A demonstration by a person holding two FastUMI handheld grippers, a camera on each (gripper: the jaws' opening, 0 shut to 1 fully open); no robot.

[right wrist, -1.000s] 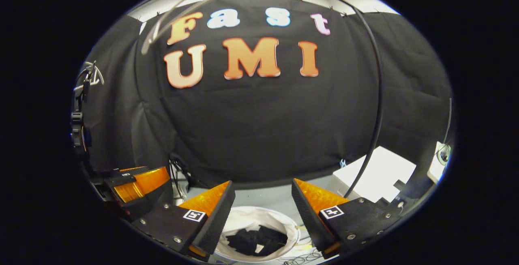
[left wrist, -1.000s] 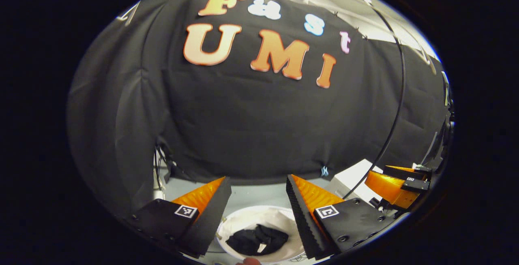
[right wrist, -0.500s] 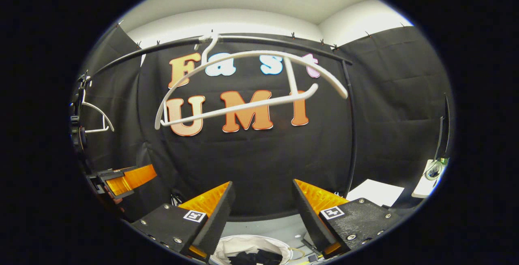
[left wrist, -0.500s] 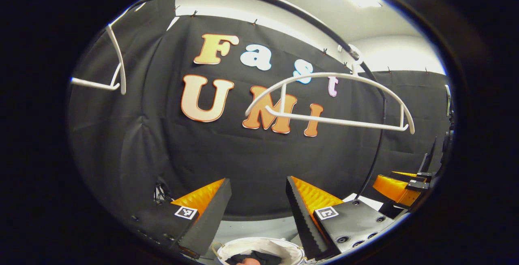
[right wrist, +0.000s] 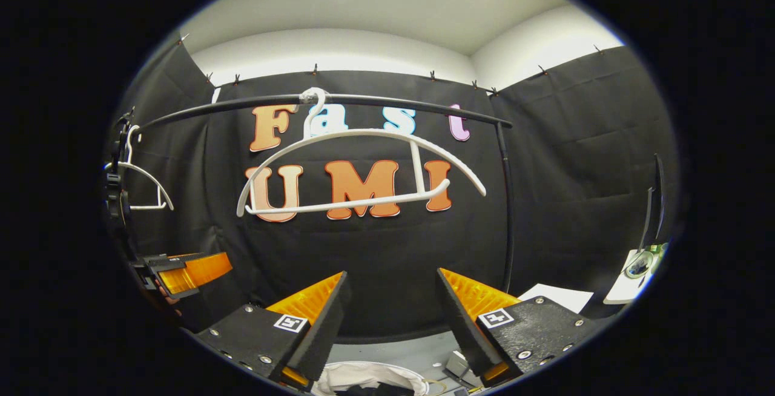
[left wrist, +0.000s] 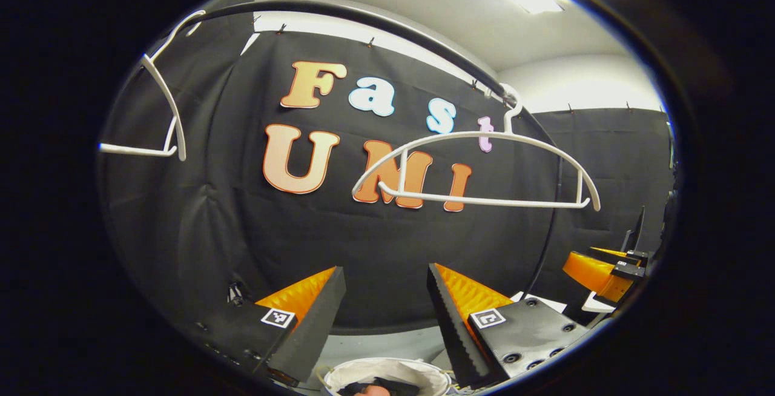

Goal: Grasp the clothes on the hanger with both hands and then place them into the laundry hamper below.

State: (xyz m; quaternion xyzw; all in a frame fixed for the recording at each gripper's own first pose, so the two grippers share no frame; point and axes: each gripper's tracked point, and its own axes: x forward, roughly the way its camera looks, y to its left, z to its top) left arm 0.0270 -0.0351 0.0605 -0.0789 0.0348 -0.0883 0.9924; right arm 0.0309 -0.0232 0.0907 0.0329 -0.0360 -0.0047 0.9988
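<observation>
L tongs [left wrist: 386, 299] wide w/ nothing held, R tongs [right wrist: 390, 305] same, white hanger [left wrist: 478, 172] bare on black rail [right wrist: 327, 100] above, dark clothes [left wrist: 387, 384] down in white hamper [left wrist: 387, 370] just below both tongs, at bottom edge.

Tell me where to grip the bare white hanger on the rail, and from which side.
Grip the white hanger by its straight lower bar, coming from below and in front. It hangs bare from the black rail, facing the right gripper, whose jaws stand open; the bar is thin, with open space above it.
</observation>
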